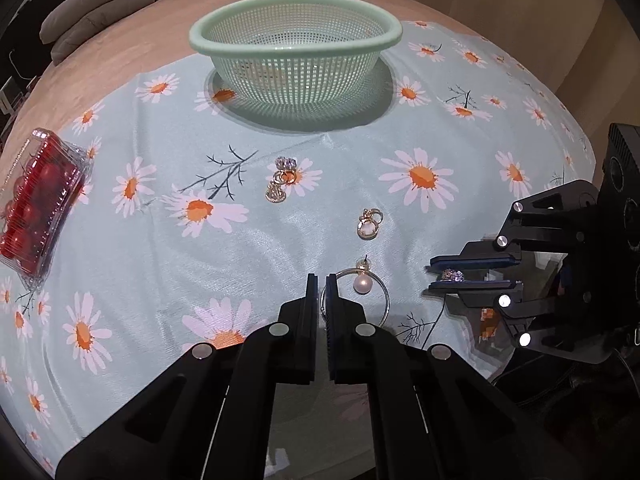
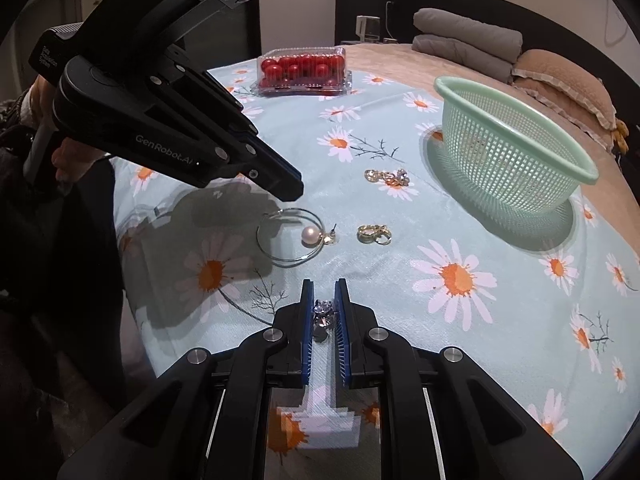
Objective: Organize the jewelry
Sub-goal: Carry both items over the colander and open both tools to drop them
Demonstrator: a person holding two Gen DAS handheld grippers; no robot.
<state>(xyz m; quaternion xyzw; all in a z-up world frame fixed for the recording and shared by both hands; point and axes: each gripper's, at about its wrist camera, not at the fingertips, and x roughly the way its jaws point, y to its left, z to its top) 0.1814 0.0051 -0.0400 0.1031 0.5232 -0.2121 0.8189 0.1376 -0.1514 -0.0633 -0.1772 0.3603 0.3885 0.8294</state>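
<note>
While the right gripper point(image 2: 325, 308) pinches a crystal earring point(image 2: 323, 312), the left gripper point(image 1: 321, 286), nearly pressed together, nips the hoop earring point(image 1: 362, 294); both should lift gently toward the far basket point(image 1: 296, 36).

Lighting: indoor, moderately bright from overhead; dim background. Shadows: soft dark ring beneath the green basket point(image 1: 295, 50); broad grey shadow under the left hand-held gripper point(image 2: 294, 192) on the floral cloth point(image 2: 460, 320). Glare: sheen on cloth folds, bright spots on gripper screws. Distortion: strong fisheye bending, black corner vignette. Defects: blocky compression patches near both grippers.
</note>
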